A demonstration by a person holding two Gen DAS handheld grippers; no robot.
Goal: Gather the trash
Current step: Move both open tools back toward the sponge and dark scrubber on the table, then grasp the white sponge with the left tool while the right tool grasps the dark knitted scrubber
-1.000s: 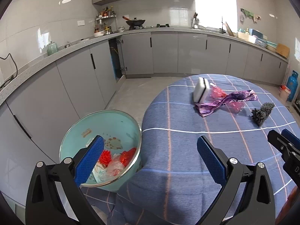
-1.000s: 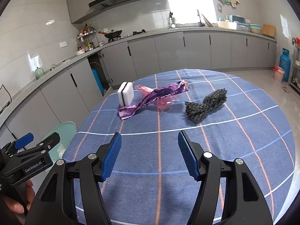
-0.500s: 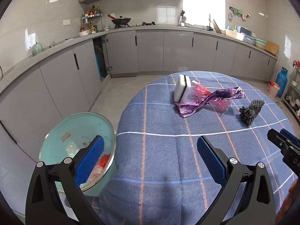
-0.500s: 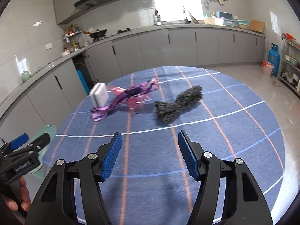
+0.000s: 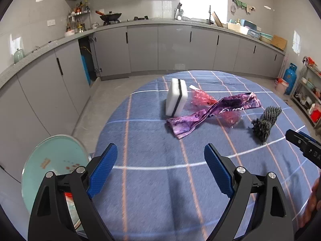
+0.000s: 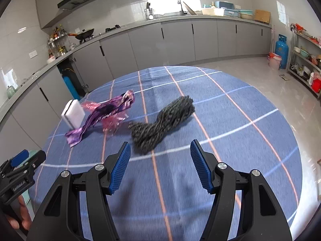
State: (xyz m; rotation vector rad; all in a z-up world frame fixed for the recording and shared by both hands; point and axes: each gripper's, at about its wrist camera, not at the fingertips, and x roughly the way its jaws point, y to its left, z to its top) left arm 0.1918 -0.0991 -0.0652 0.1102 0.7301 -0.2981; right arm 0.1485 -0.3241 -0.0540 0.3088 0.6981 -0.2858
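A purple wrapper (image 5: 212, 115) (image 6: 102, 114) lies on the blue checked tablecloth (image 5: 160, 180), over crumpled pink plastic (image 5: 202, 98) (image 6: 112, 121). A white sponge with a dark stripe (image 5: 176, 97) (image 6: 73, 114) stands at its left end. A dark steel-wool scrubber (image 5: 264, 121) (image 6: 162, 120) lies to the right. My left gripper (image 5: 160, 166) is open and empty above the table's near left part. My right gripper (image 6: 160, 164) is open and empty just short of the scrubber. A mint bin (image 5: 50, 160) with red trash sits on the floor to the left.
Grey cabinets (image 5: 172, 48) and a counter run along the far and left walls. A blue gas cylinder (image 6: 281, 49) and a shelf rack (image 6: 307, 68) stand at the right. My right gripper's tip also shows in the left wrist view (image 5: 305, 147).
Both grippers have swung right, away from the bin toward the table. The right gripper has come closer to the scrubber. Both stay open and empty.
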